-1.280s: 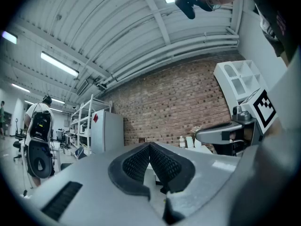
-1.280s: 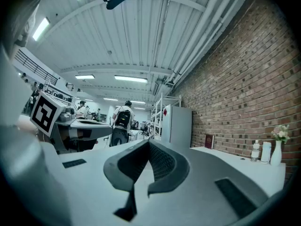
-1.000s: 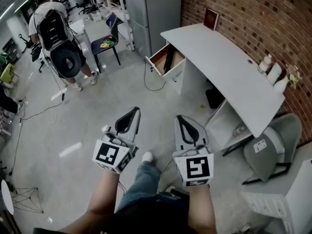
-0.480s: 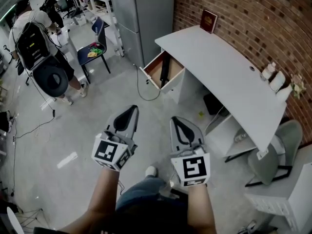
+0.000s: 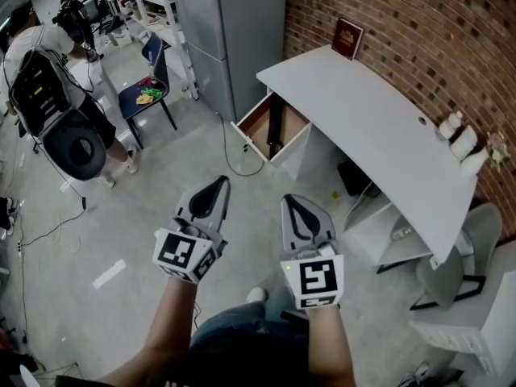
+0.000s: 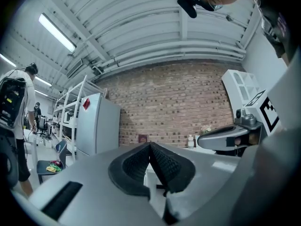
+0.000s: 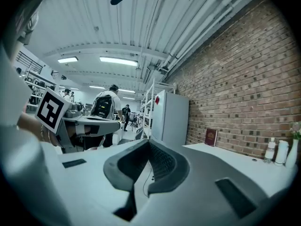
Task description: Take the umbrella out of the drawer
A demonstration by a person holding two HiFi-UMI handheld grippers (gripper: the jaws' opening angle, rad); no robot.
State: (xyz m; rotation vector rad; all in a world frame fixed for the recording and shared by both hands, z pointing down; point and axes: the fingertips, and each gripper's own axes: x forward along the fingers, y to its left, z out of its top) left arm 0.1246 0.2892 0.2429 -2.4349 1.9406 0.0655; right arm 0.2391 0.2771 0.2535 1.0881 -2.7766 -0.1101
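Note:
A black folded umbrella [image 5: 276, 128] lies inside the open wooden drawer [image 5: 256, 140], which is pulled out from the left end of the white desk [image 5: 379, 131]. My left gripper [image 5: 221, 181] and right gripper [image 5: 293, 197] are held side by side over the floor, well short of the drawer, both pointing toward it. Both are shut with nothing between the jaws. In the left gripper view the left gripper's tips [image 6: 149, 145] meet, and the right gripper's tips [image 7: 148, 143] meet in the right gripper view.
A grey cabinet [image 5: 230, 31] stands left of the desk, with a cable [image 5: 230, 156] on the floor before the drawer. A person with a backpack [image 5: 48, 95] and a blue chair [image 5: 149, 91] are at the left. A grey chair [image 5: 455, 264] and bottles [image 5: 463, 139] sit at the right.
I have walked toward the desk; the drawer and desk now sit closer and more central. Both grippers stayed shut and side by side. The person at the left shifted leftward in view.

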